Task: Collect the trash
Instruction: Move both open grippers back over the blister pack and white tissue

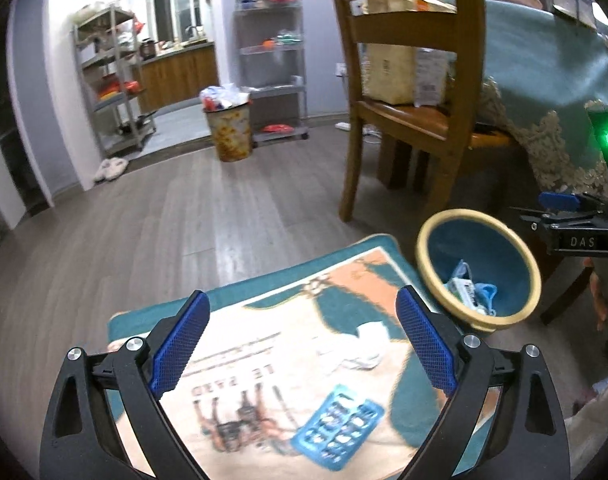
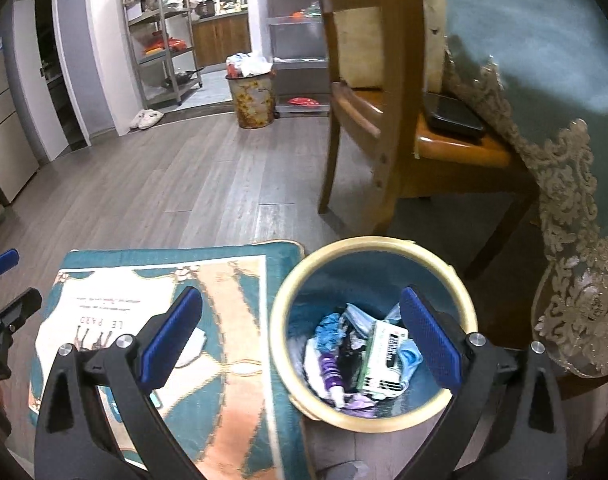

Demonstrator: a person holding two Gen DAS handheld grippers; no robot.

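Observation:
My left gripper (image 1: 303,296) hangs open and empty over a teal and beige printed floor mat (image 1: 263,344). On the mat lie a crumpled white tissue (image 1: 360,346) and a blue blister pack (image 1: 338,428). A small teal bin with a cream rim (image 1: 464,213) stands on the floor right of the mat. My right gripper (image 2: 300,294) is open and empty above this bin (image 2: 279,320). Inside the bin lie a green-and-white box (image 2: 384,356), a purple tube (image 2: 332,372) and blue wrappers. The tissue (image 2: 195,346) shows partly behind the right gripper's left finger.
A wooden chair (image 1: 408,60) stands just beyond the bin, beside a table draped in a teal lace-edged cloth (image 2: 544,60). Further off are a full patterned waste bin (image 1: 228,128), metal shelves (image 1: 111,76) and slippers (image 1: 111,168) on the wood floor.

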